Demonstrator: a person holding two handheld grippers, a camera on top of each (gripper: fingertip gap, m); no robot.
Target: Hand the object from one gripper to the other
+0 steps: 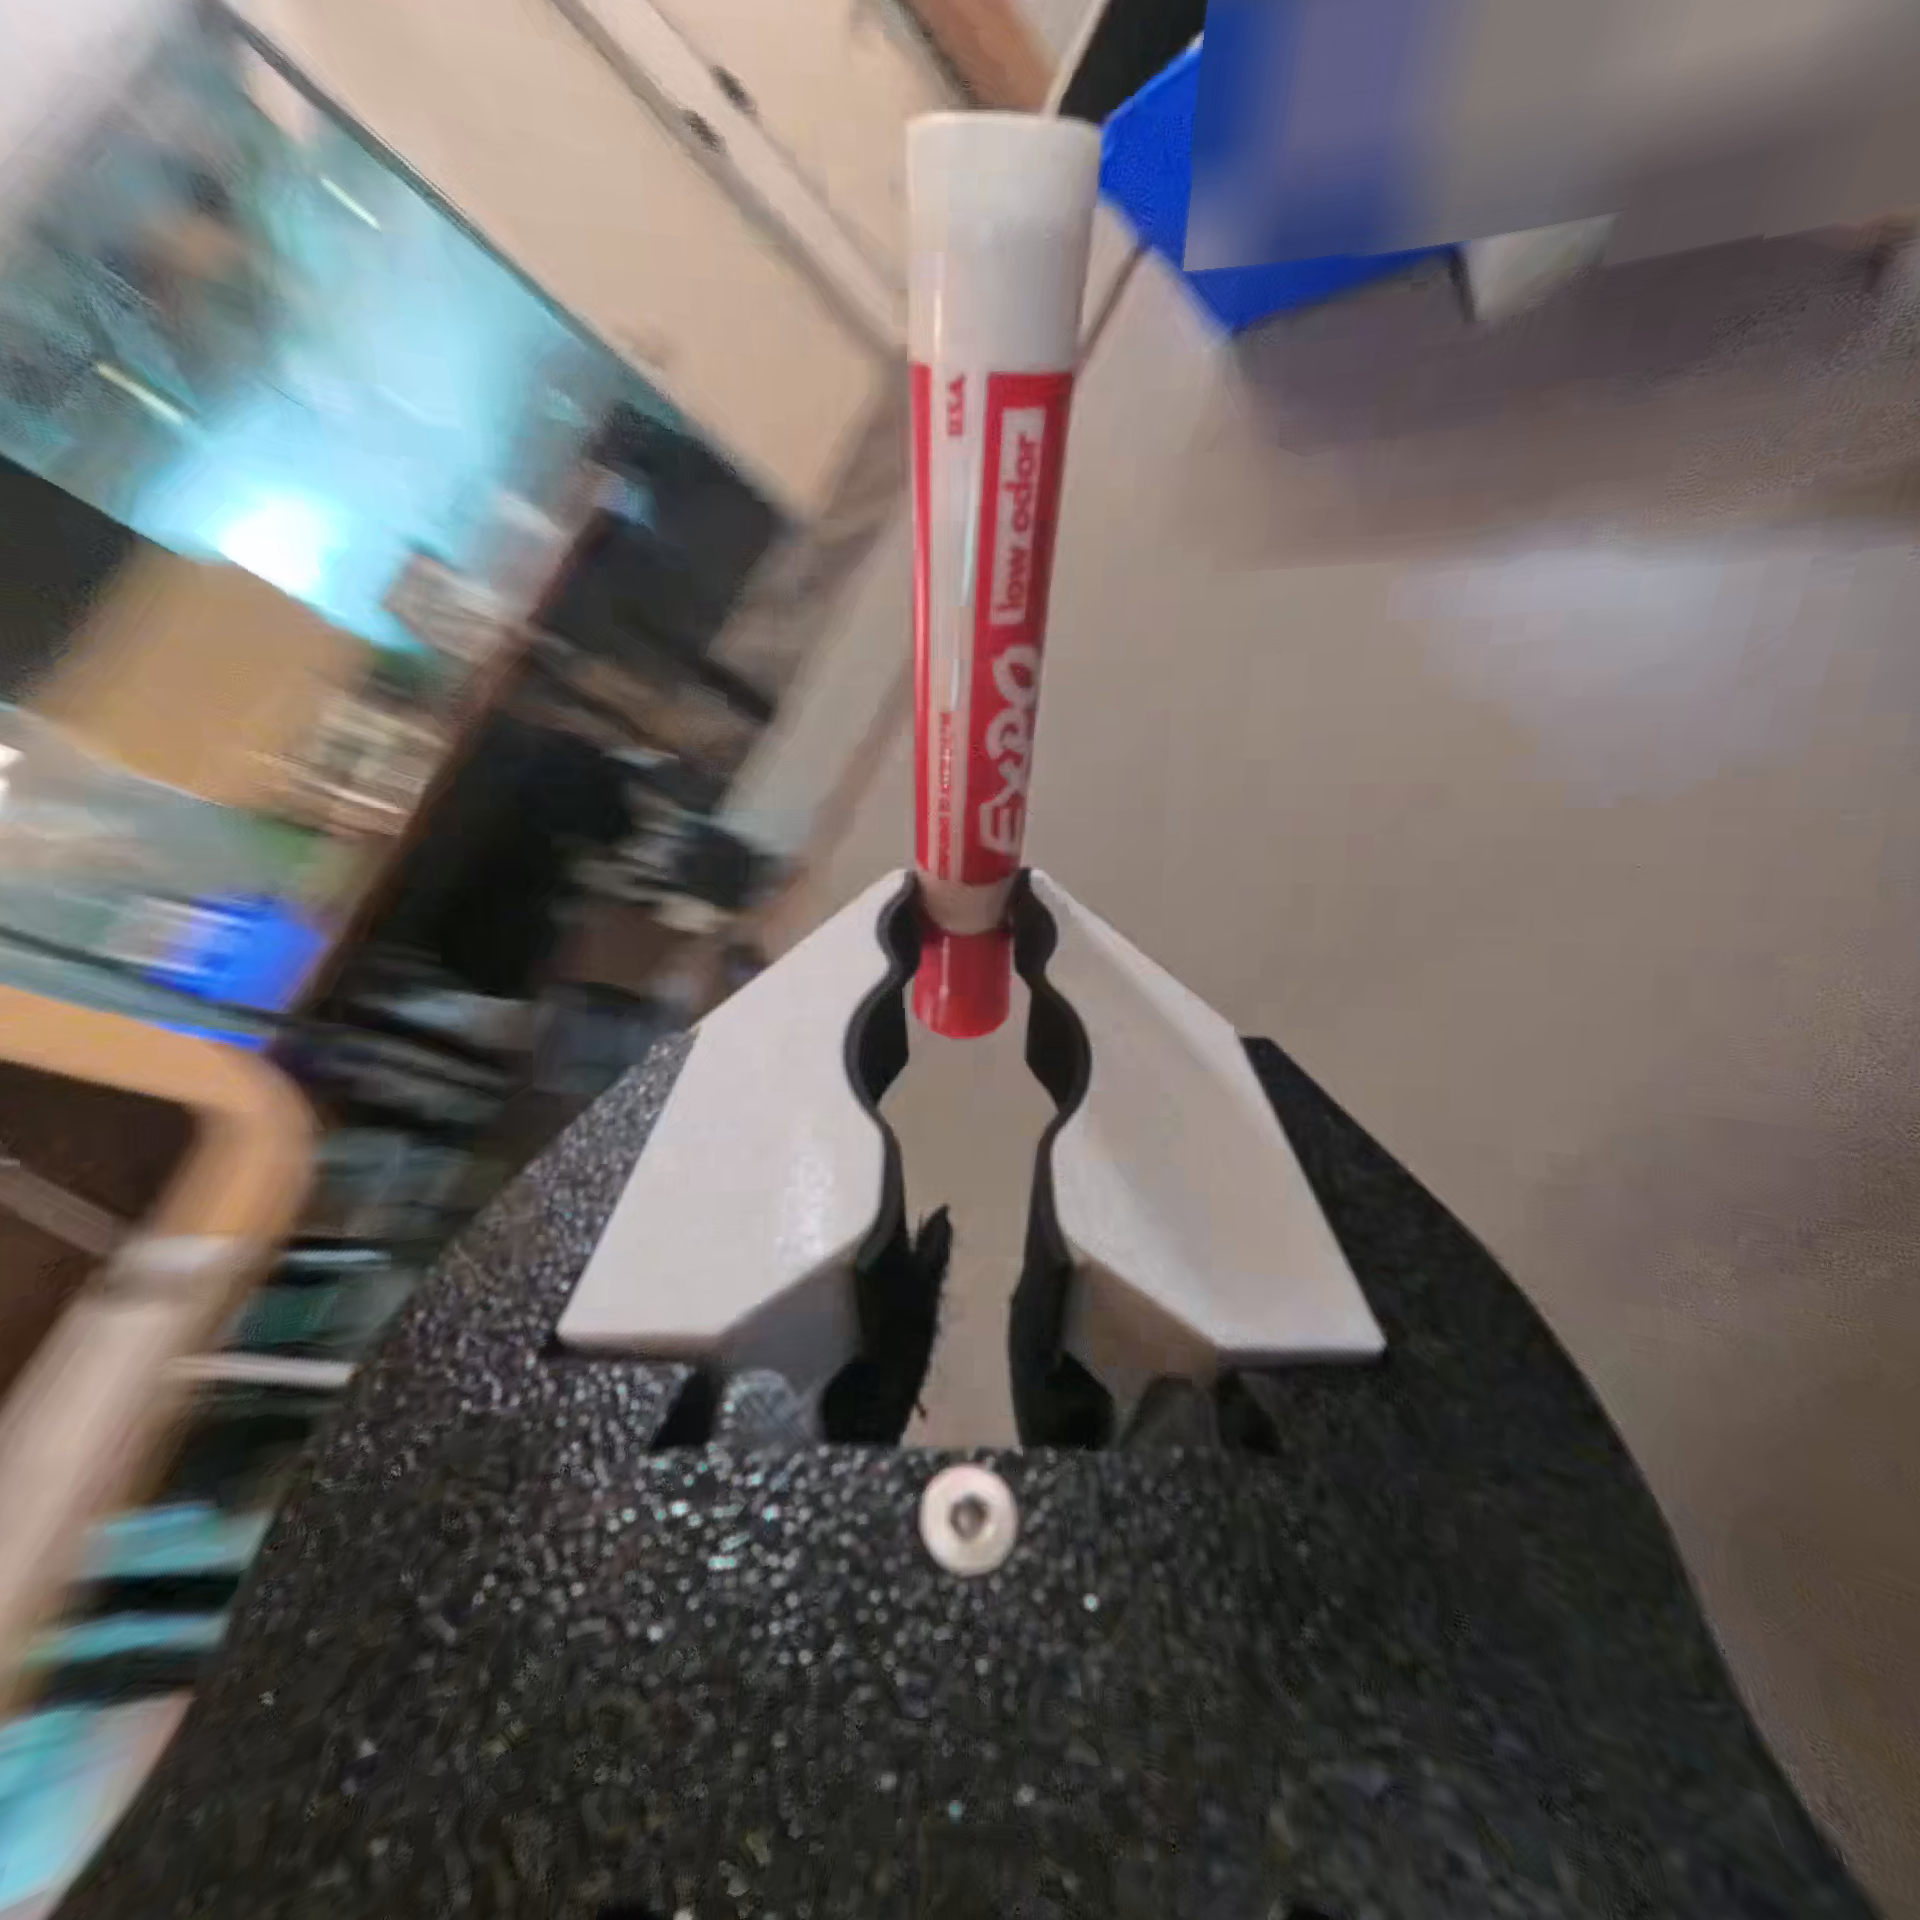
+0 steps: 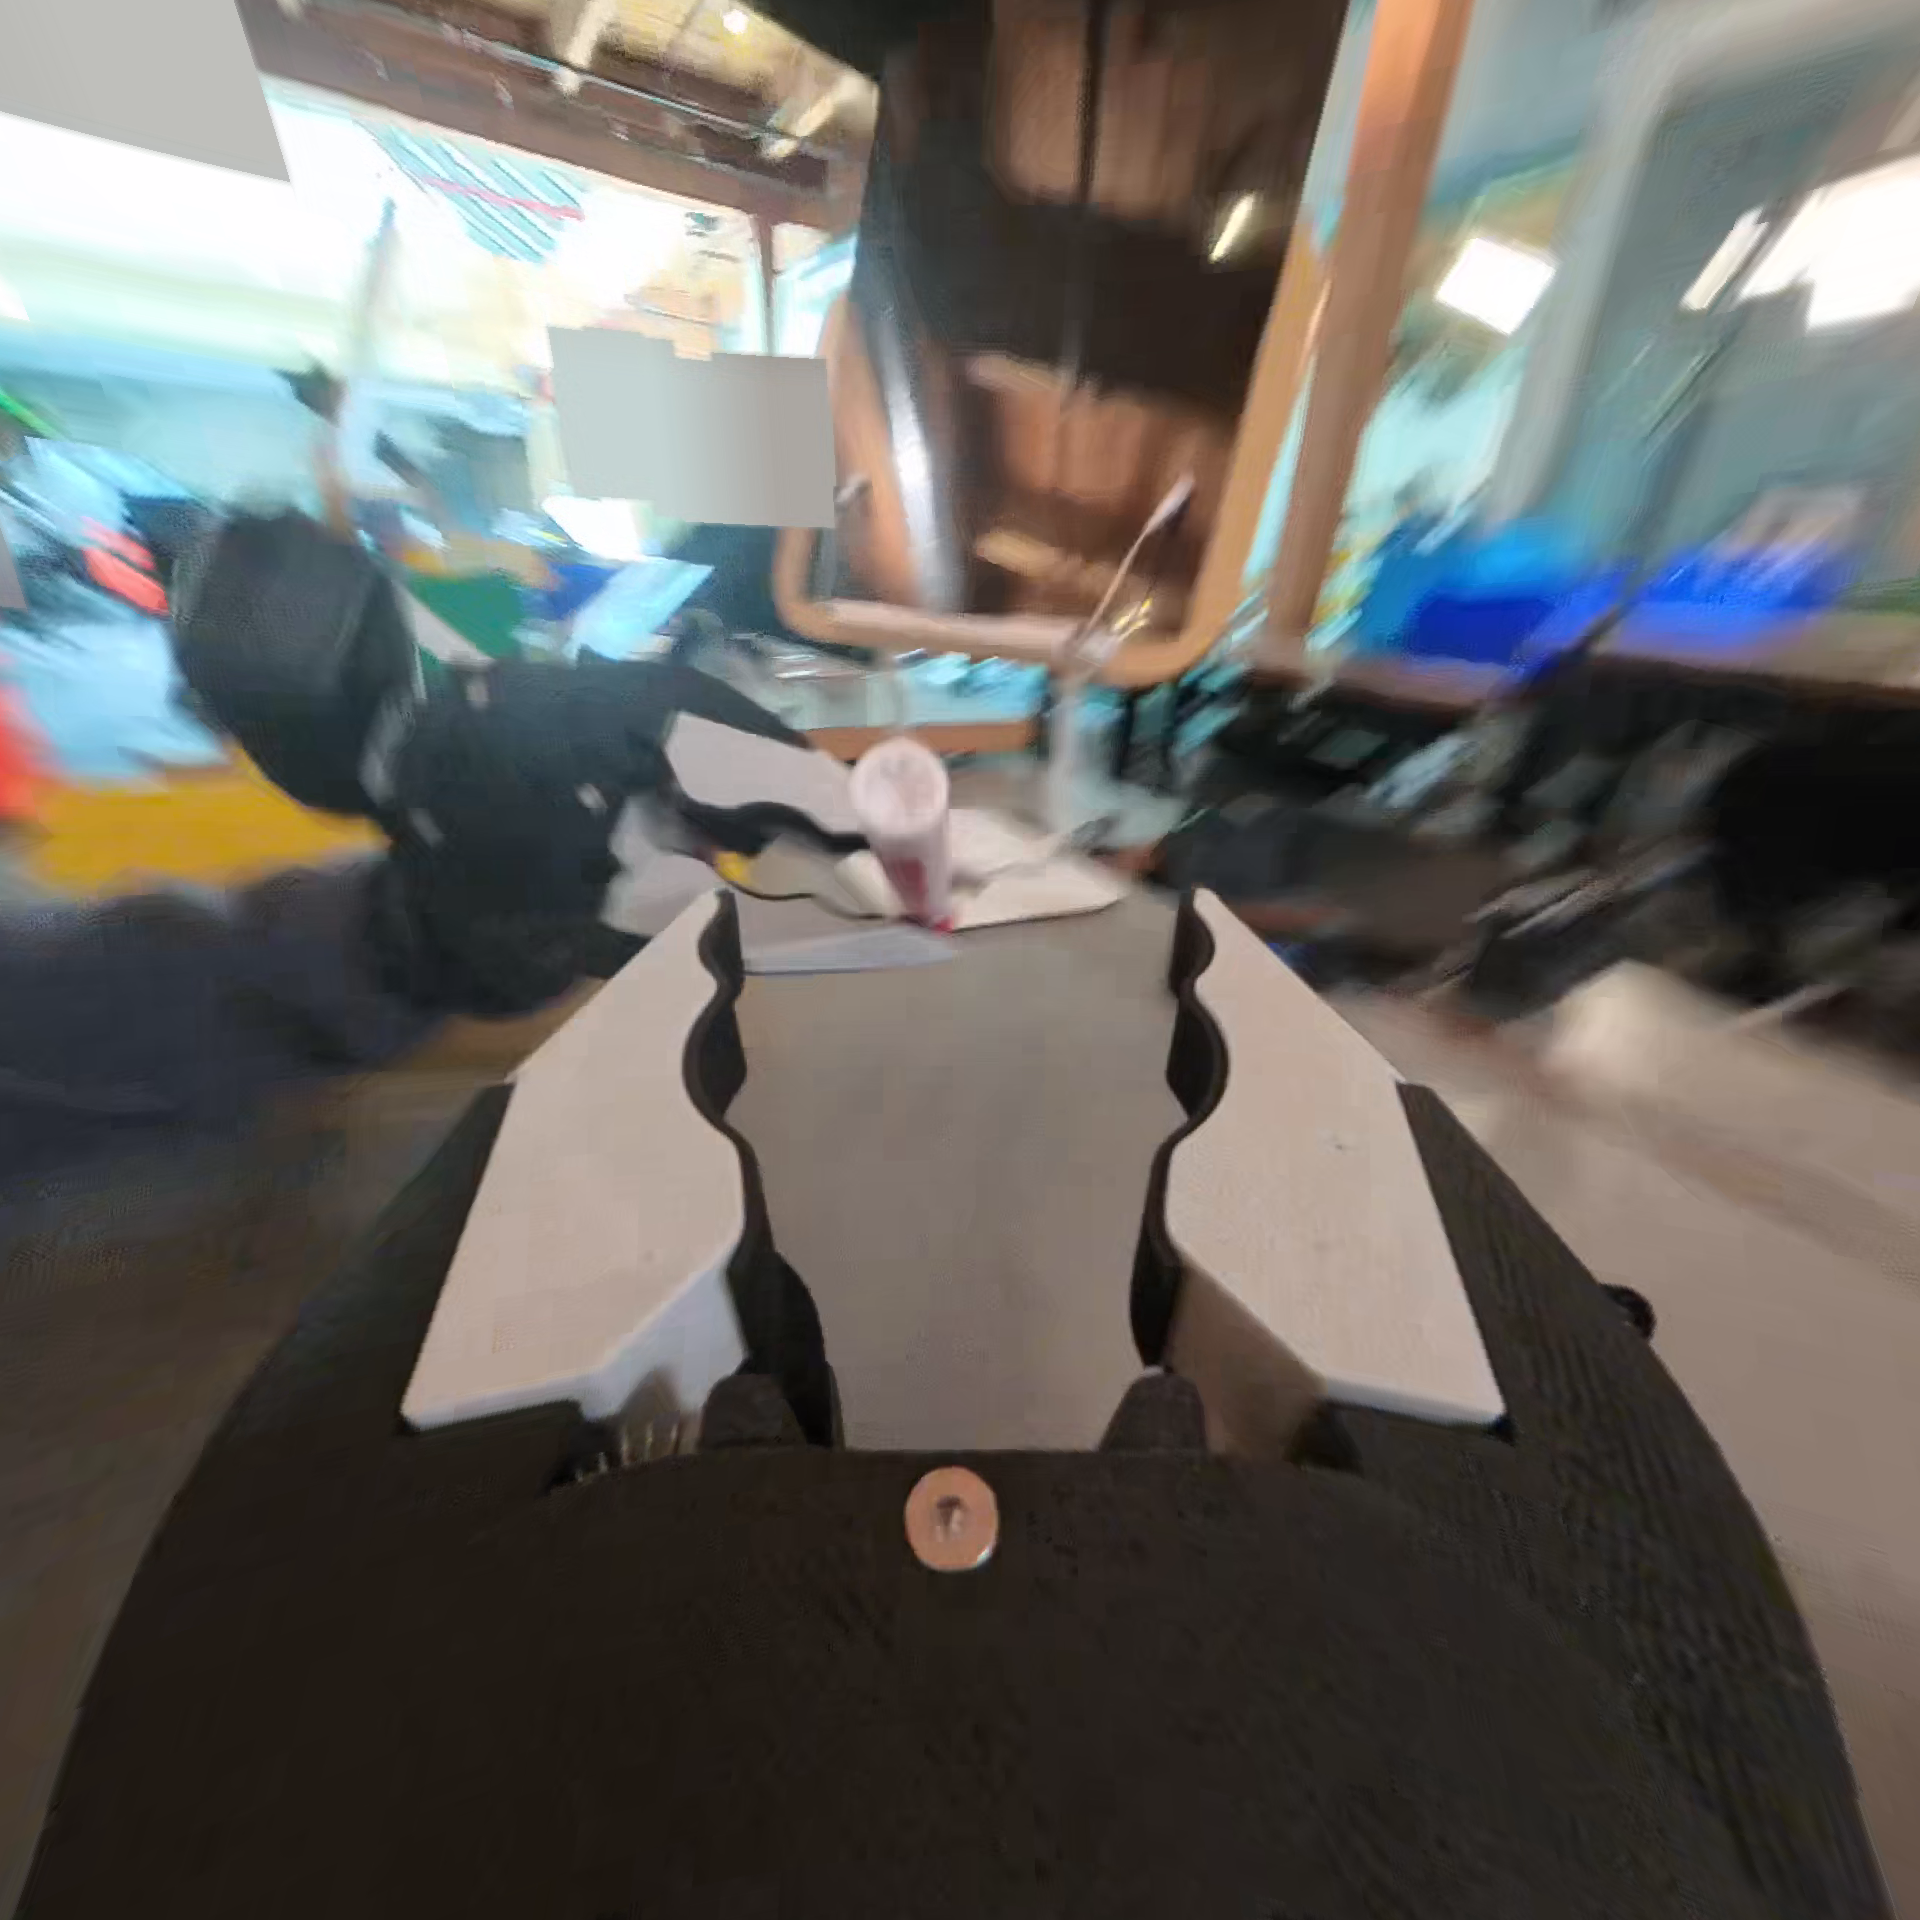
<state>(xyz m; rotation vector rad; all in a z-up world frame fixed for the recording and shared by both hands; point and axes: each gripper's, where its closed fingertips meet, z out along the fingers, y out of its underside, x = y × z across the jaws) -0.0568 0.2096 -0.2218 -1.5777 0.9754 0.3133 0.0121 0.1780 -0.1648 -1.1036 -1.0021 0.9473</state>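
Left gripper (image 1: 964, 904) pinches marker (image 1: 987, 520) near red end; right gripper (image 2: 954, 935) gapes empty. We align on white barrel, probably well ahead, then close.

My left gripper (image 1: 966, 904) has pale grey-white fingers (image 1: 769, 1143) lined with black pads, set on a black body (image 1: 935, 1662) flecked with glittery specks and holding one silver screw (image 1: 966, 1522). The marker (image 1: 987, 582) between those fingers has a white barrel, a red label band with white lettering, and a glossy red cap end (image 1: 958, 982). Behind it, a bright blue shape (image 1: 1153, 177) shows against a beige surface (image 1: 1455, 935). My right gripper (image 2: 956, 935) has the same off-white fingers (image 2: 613, 1164) with wavy black inner edges, on a matte black body (image 2: 935, 1714) with a silver screw (image 2: 951, 1525). Beneath it lies a grey tabletop (image 2: 935, 1143).
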